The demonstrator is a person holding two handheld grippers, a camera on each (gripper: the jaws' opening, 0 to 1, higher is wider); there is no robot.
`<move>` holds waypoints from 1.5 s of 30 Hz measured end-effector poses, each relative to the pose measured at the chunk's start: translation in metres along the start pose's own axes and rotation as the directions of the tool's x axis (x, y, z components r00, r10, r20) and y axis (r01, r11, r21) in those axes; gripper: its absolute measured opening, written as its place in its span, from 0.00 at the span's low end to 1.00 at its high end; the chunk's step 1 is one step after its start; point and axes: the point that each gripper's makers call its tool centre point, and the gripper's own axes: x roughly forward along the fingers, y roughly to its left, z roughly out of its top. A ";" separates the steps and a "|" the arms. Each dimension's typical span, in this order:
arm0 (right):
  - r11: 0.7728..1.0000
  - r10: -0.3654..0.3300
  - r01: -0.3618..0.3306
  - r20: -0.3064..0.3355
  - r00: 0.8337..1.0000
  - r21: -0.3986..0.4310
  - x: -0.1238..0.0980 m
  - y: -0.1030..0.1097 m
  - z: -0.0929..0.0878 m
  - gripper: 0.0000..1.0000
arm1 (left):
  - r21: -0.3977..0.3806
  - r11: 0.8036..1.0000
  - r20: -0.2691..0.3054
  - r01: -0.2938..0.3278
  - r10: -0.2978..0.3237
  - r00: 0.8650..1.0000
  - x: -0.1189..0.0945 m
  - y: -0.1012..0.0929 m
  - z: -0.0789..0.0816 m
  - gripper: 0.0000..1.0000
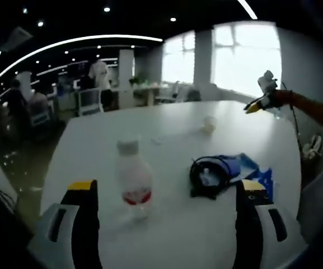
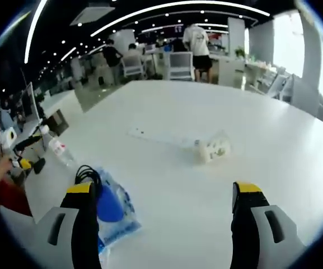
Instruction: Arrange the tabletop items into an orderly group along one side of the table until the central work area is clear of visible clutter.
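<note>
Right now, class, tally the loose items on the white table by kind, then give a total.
Bottle: 1
Black cable coil: 1
Blue packet: 1
Small white item, too blurred to identify: 1
Total: 4

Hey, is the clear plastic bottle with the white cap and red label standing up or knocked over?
Upright. In the left gripper view the clear plastic bottle with the white cap and red label stands on the white table, cap on top, between the open jaws.
</note>
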 end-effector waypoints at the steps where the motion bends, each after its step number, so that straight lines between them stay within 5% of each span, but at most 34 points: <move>1: 1.000 0.001 -0.001 -0.003 1.000 -0.004 0.002 -0.001 0.000 0.99 | -0.002 1.000 0.003 0.018 -0.018 1.000 -0.001 -0.006 -0.002 1.00; 12: 0.993 0.003 -0.001 0.019 1.000 -0.121 0.031 -0.011 0.010 0.99 | 0.041 0.998 -0.015 0.056 -0.055 0.998 -0.013 -0.066 -0.007 1.00; 19: 0.980 -0.010 0.031 0.107 0.994 -0.197 0.045 -0.027 0.026 0.99 | -0.021 0.998 -0.016 0.066 -0.067 0.998 -0.022 -0.075 -0.013 1.00; 35: 0.964 -0.078 0.102 0.106 0.991 -0.245 0.094 -0.077 0.029 0.99 | -0.008 0.999 -0.122 0.042 -0.043 0.992 -0.027 -0.083 -0.043 0.99; 45: 0.967 -0.056 0.068 0.058 0.997 -0.244 0.127 -0.103 0.032 0.99 | -0.014 0.997 -0.138 0.075 -0.076 0.987 -0.025 -0.104 -0.049 0.99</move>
